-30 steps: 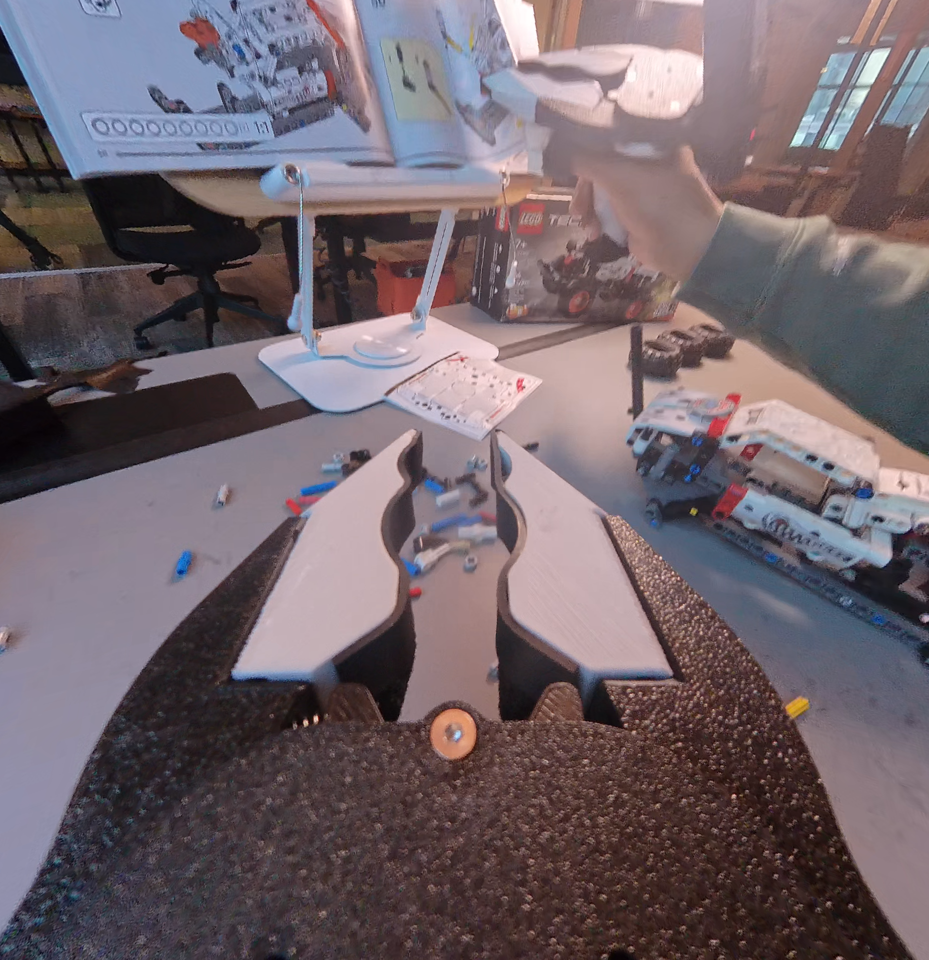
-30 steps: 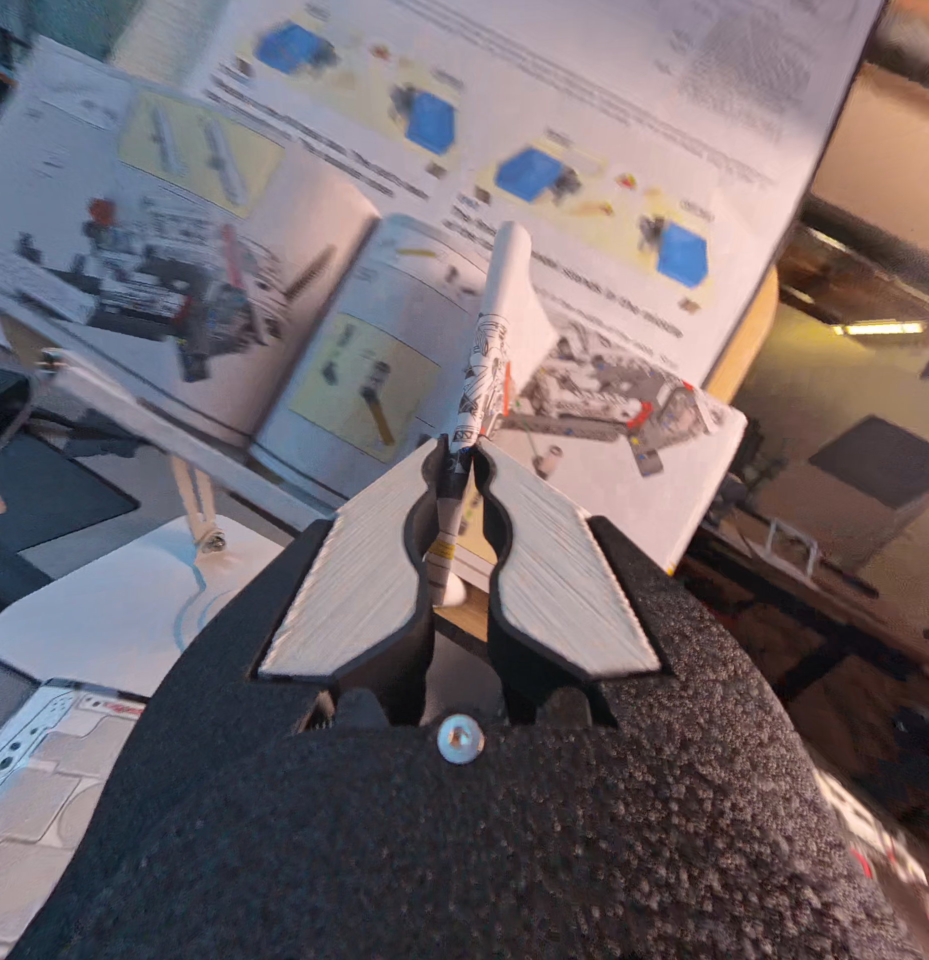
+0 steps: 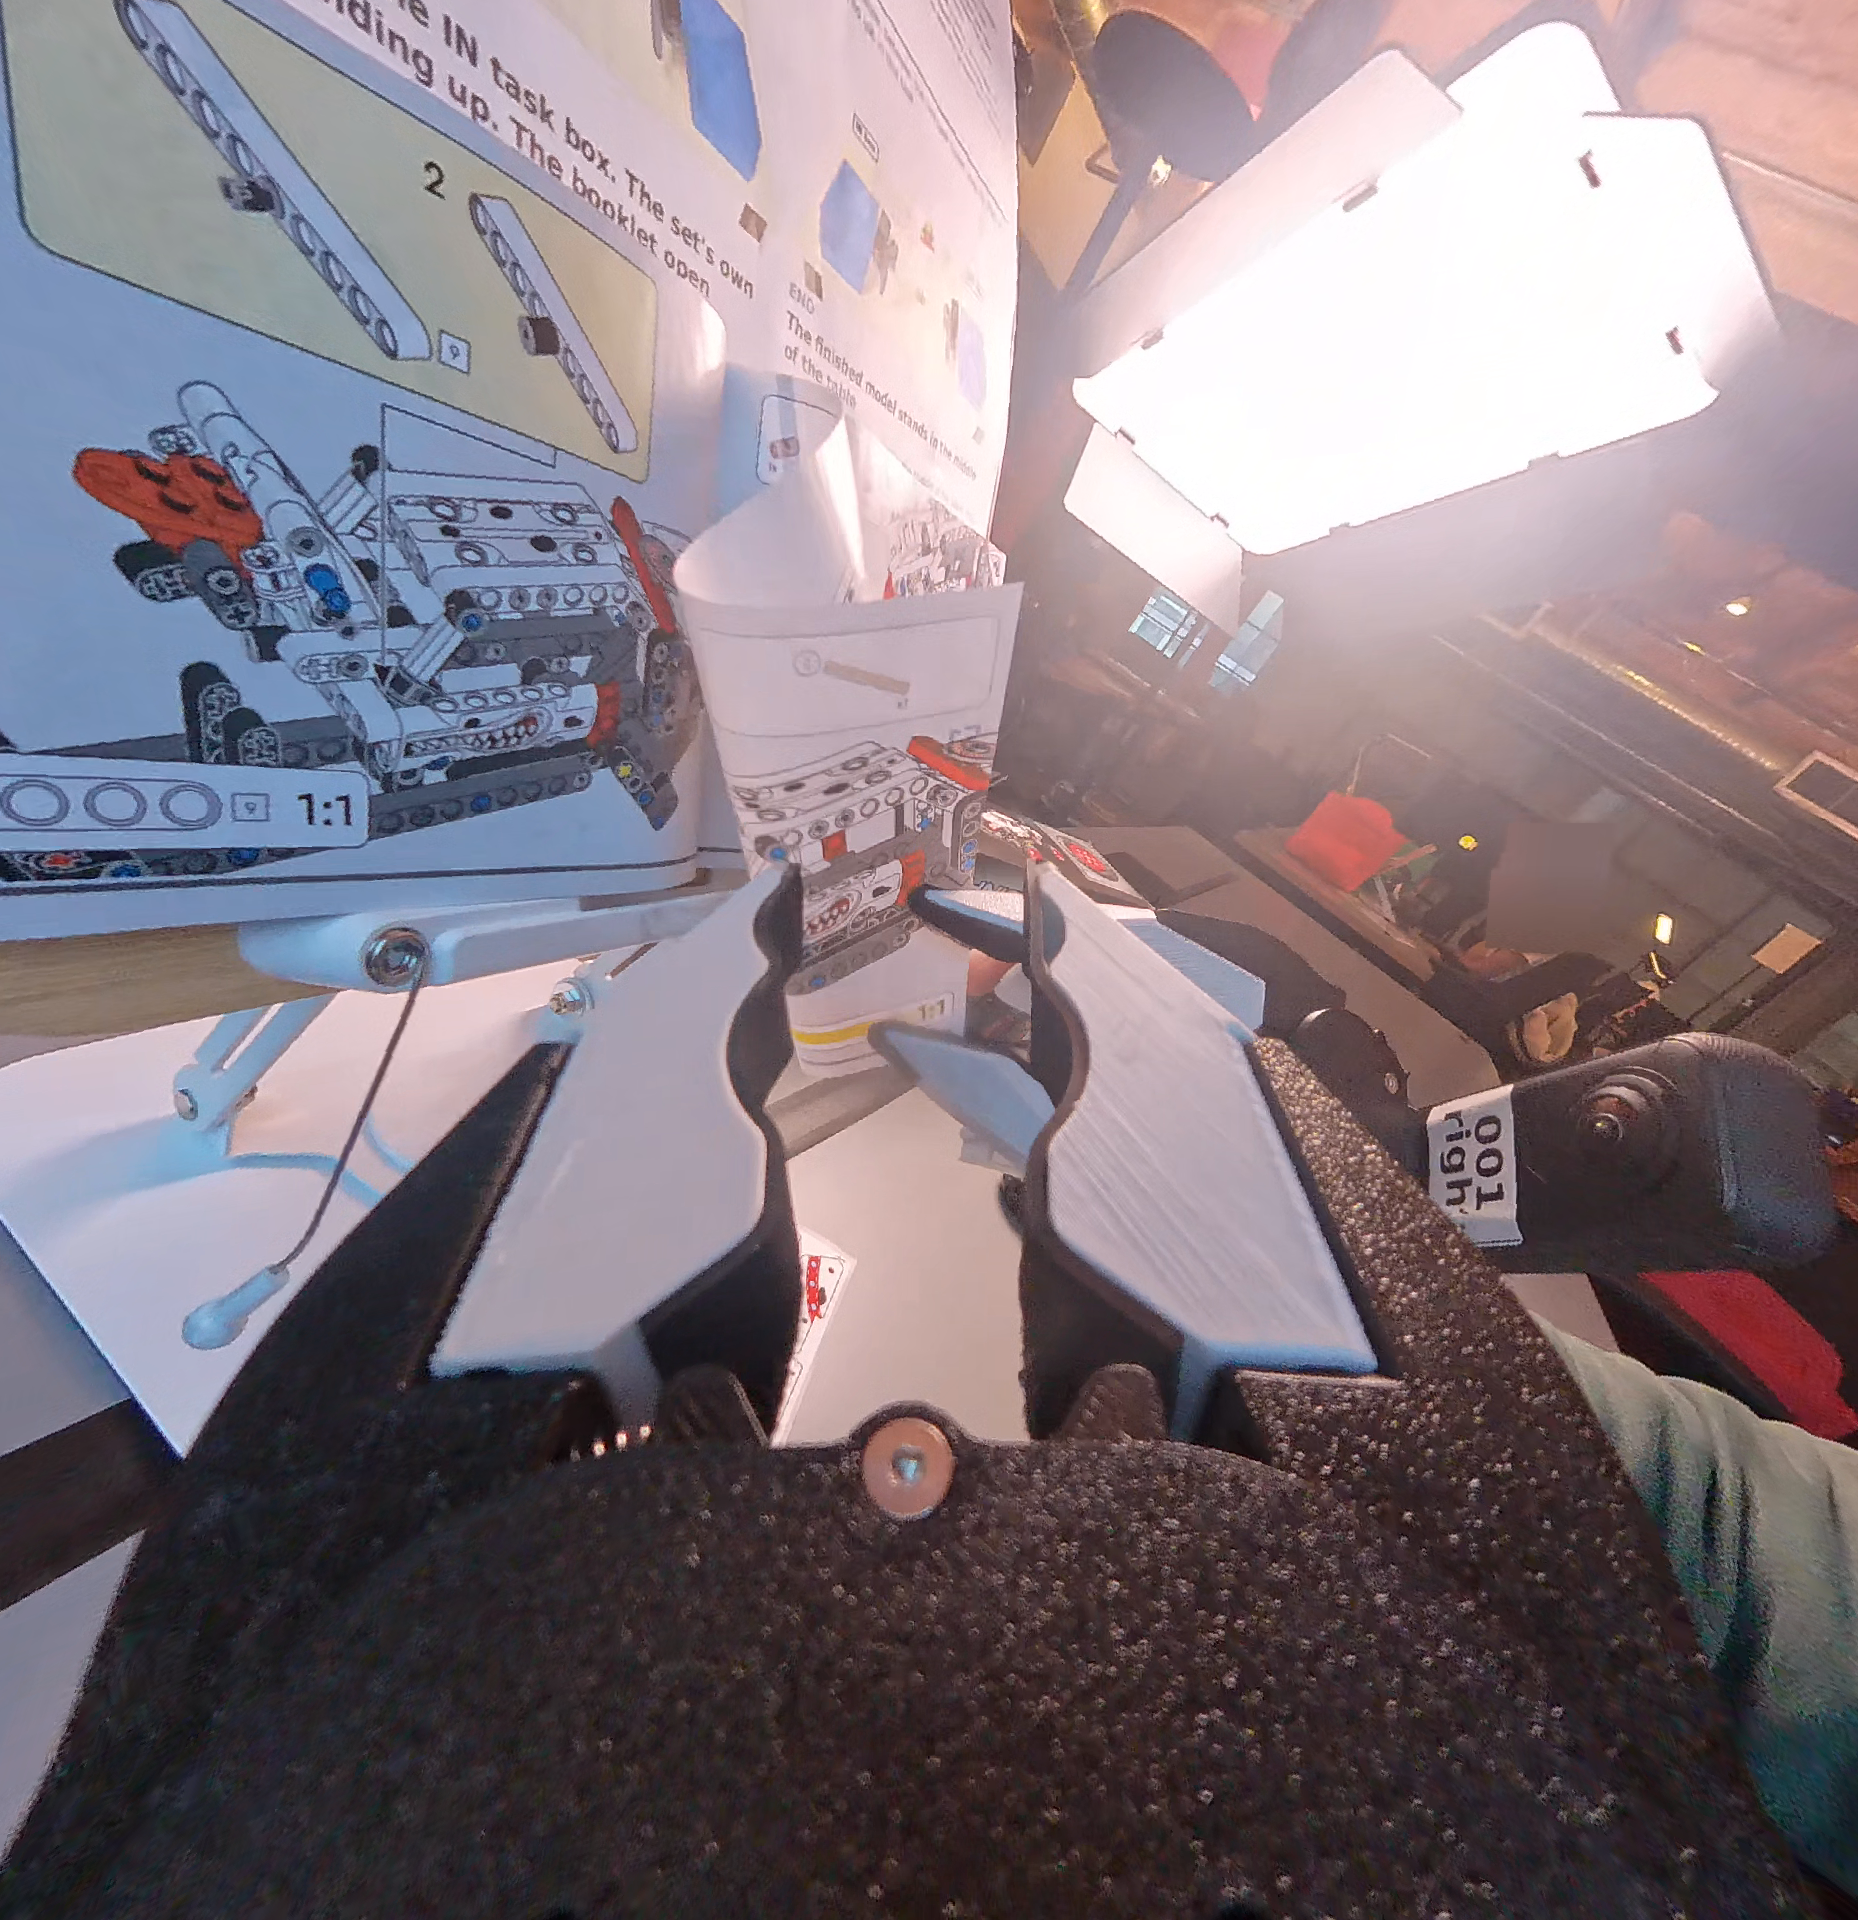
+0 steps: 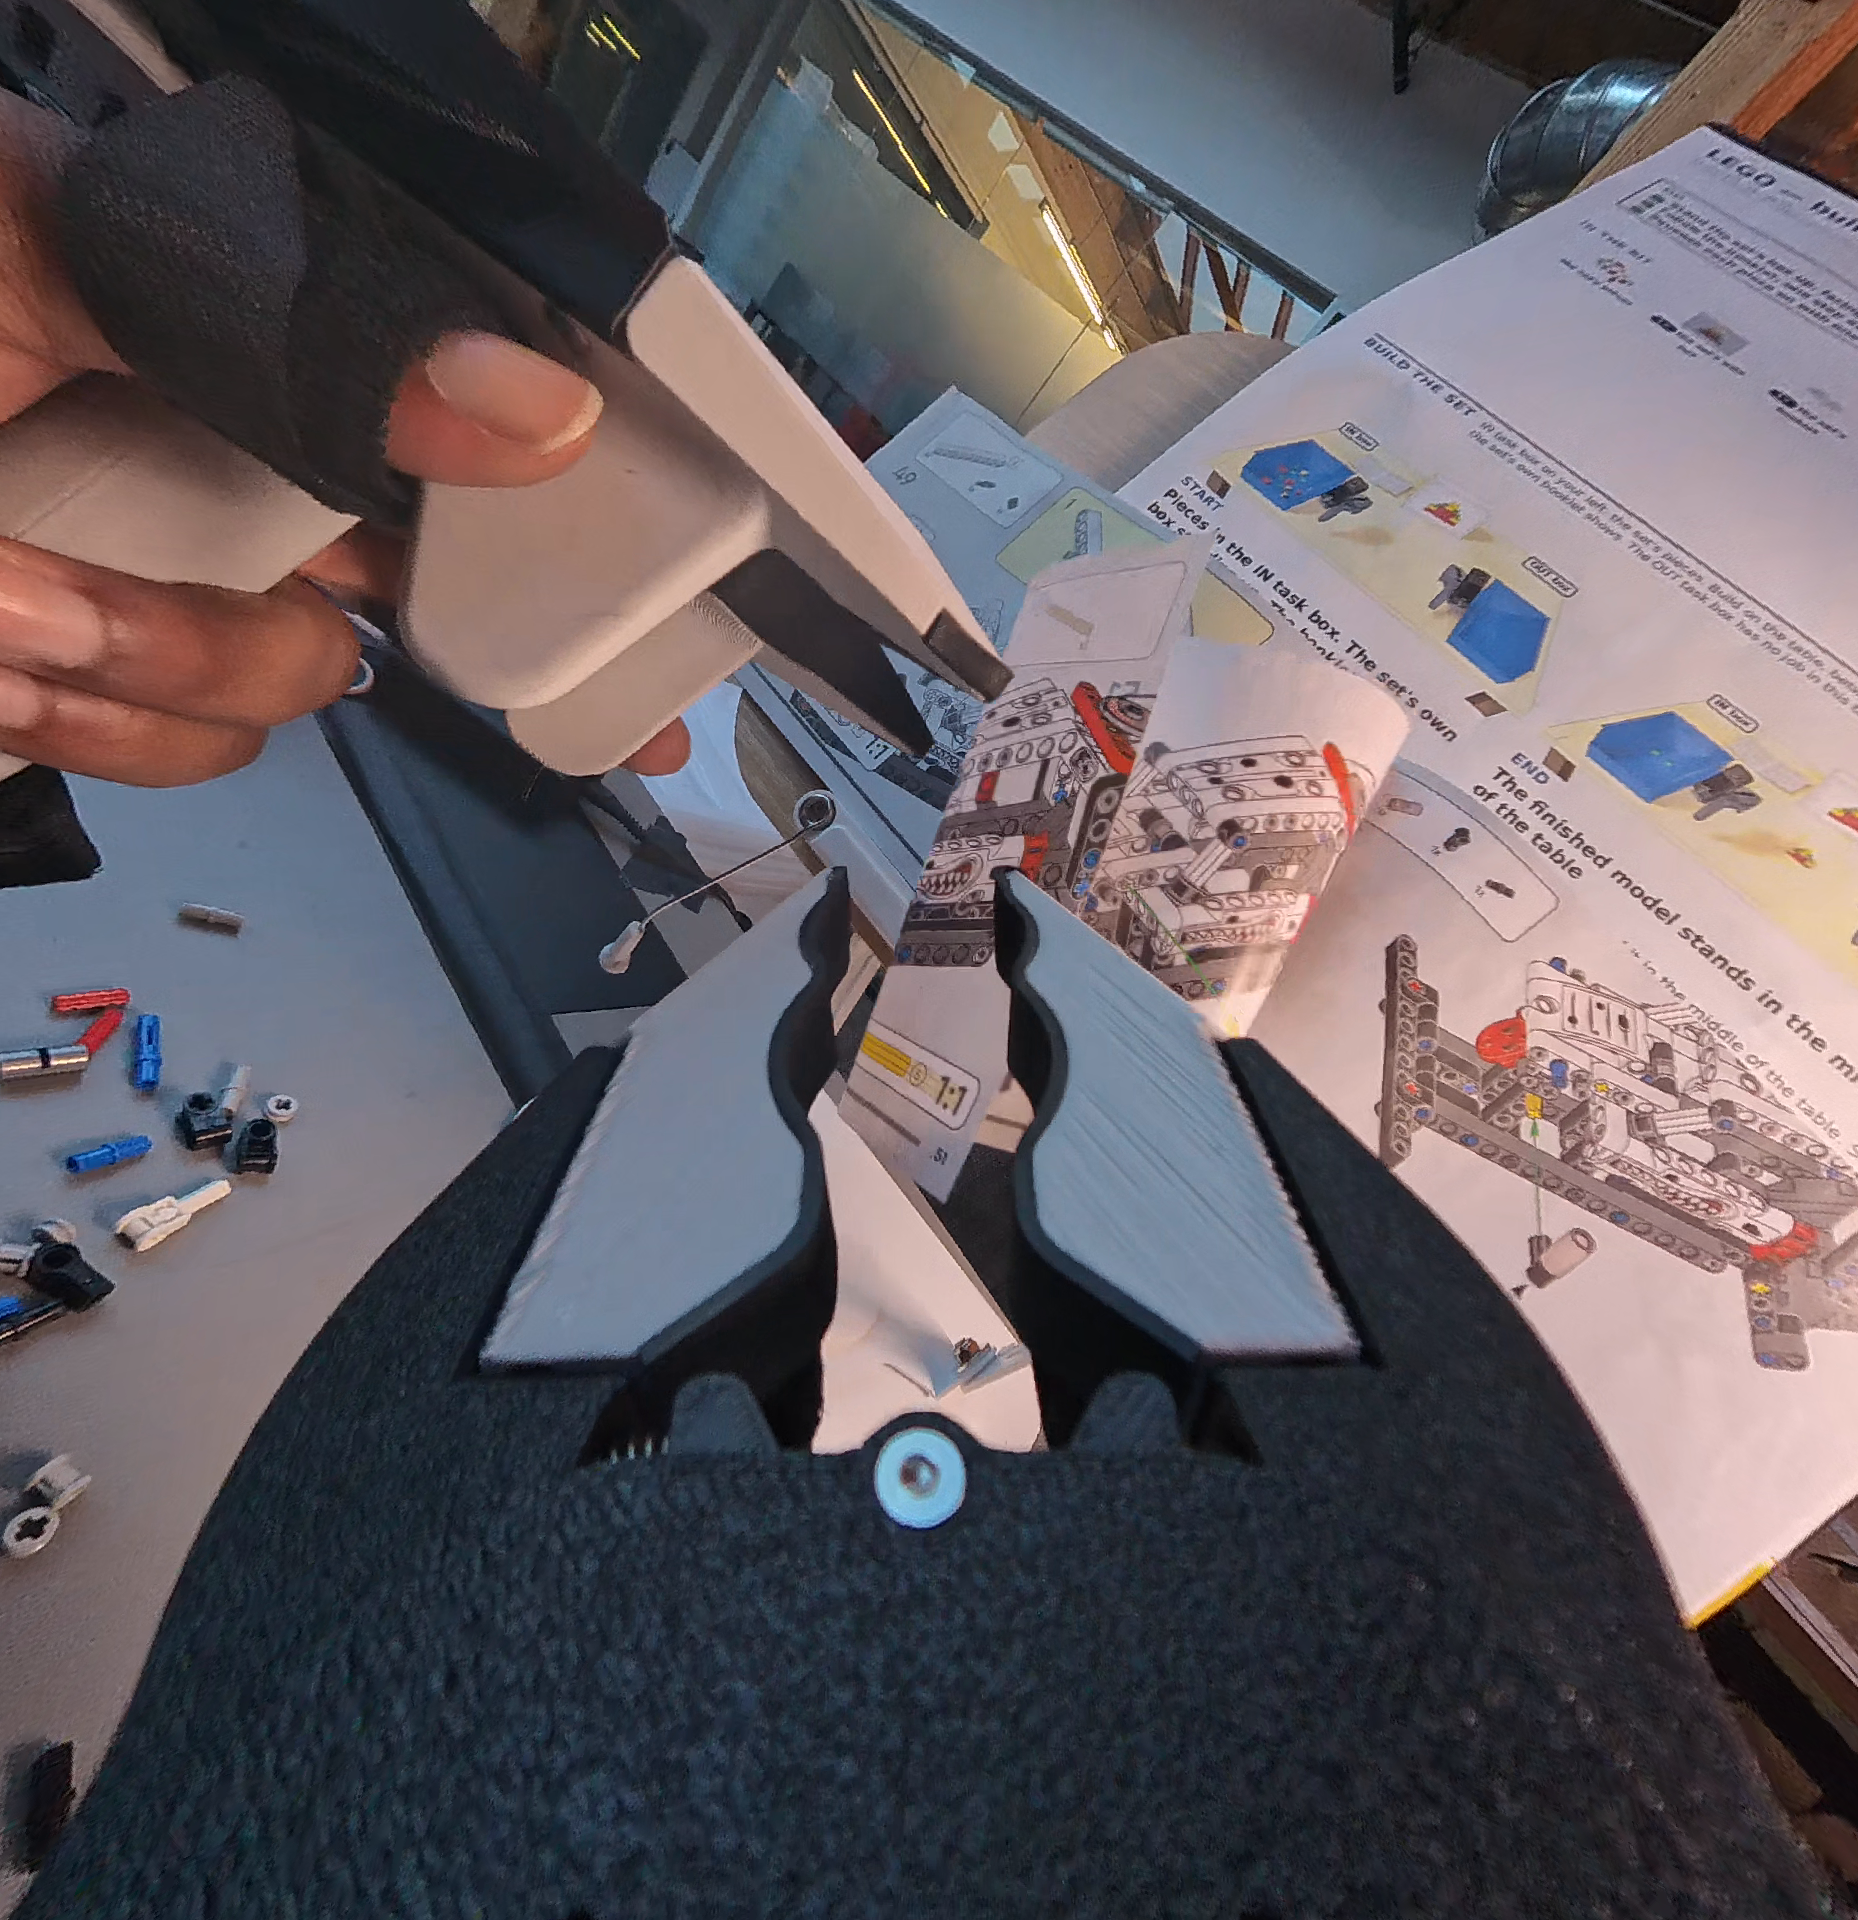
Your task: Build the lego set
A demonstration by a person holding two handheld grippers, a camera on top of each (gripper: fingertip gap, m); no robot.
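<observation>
The grey table carried a scatter of small Lego pieces — blue, red, black and pale pins and connectors — lying well off to my left. Behind it the room was dim, with windows and a bright light panel overhead. No box or bin showed in either view.

The instruction booklet stood propped on a white stand, with a larger printed sheet behind it. One loose page curled forward from the booklet.

My left gripper was spread wide, gripping nothing, its tips right at the lower edge of that curled page. My right gripper was parted too — the page stood just past its tips, and I could not tell whether they touched it. My hand showed around the left gripper's handle.
</observation>
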